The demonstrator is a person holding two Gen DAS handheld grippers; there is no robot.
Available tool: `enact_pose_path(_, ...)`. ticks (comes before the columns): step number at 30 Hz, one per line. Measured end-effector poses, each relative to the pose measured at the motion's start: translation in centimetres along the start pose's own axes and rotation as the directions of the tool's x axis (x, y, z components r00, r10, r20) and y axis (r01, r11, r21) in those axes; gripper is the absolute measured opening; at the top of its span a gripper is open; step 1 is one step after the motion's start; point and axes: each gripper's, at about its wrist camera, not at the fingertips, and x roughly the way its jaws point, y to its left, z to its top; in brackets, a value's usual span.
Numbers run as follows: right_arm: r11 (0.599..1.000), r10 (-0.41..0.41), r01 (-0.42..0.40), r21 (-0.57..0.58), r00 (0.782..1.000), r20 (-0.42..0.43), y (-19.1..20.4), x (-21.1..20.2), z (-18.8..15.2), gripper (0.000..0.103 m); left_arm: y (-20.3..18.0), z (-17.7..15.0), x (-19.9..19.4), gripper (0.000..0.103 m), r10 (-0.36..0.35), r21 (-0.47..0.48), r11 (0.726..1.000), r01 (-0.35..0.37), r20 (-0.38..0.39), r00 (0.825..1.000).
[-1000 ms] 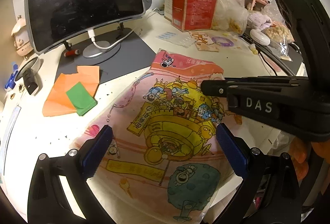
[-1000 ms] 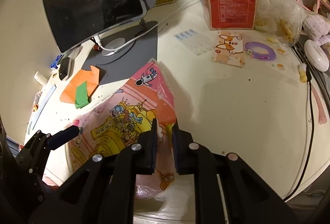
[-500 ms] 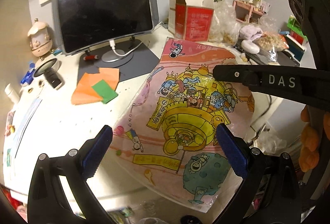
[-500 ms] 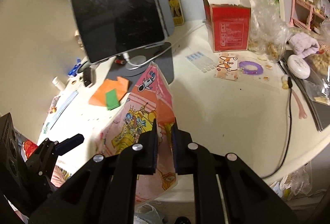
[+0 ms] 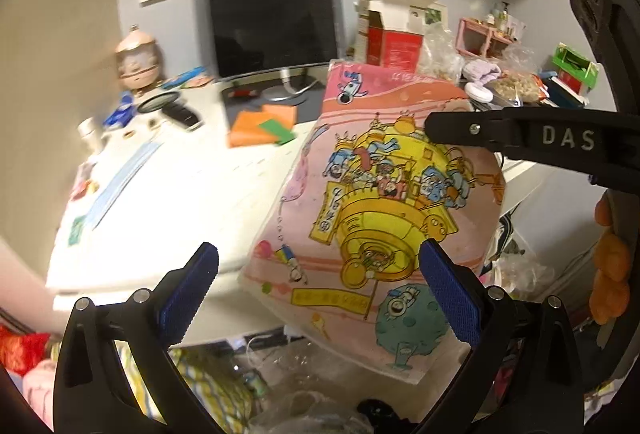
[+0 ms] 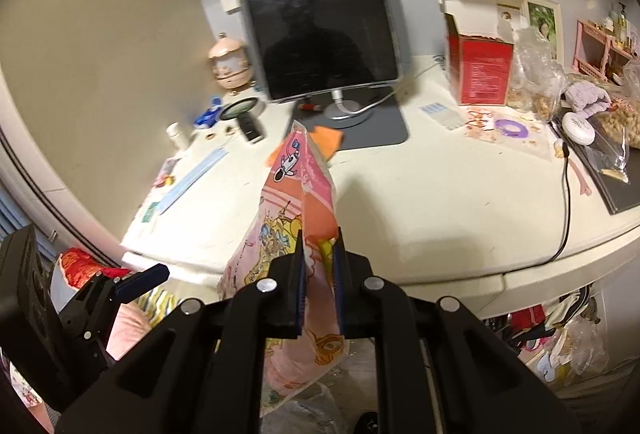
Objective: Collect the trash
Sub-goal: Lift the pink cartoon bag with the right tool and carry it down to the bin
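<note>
A pink snack bag printed with yellow cartoon figures hangs in the air past the desk's front edge. My right gripper is shut on the bag, pinching its folded side between the blue pads. In the left wrist view the right gripper reaches in from the right onto the bag's upper part. My left gripper stands open just in front of the bag's lower half, its pads not touching it. It also shows at the lower left of the right wrist view as the left gripper.
The white desk carries a dark monitor, an open red box, orange and green paper, snack bags and a black cable. Crumpled clear plastic lies on the floor below the bag.
Both grippers have drawn back and up from the desk. The bag, which lay flat on the desktop, now hangs off the desk's front edge in the right gripper.
</note>
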Motion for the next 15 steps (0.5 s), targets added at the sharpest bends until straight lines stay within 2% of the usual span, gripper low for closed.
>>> enact_pose_path(7, 0.999, 0.033, -0.034, -0.023, 0.999, -0.013, 5.2, -1.8, -3.9, 0.013, 3.0, -4.4, -4.4, 0.097, 0.031, -0.018, 0.999, -0.031, -0.008, 0.999)
enact_pose_path(15, 0.999, 0.036, -0.038, -0.022, 0.997, -0.064, 9.9, -2.9, -9.9, 0.013, 5.3, -10.9, -8.6, 0.097, 0.038, -0.018, 0.999, -0.039, -0.045, 0.998)
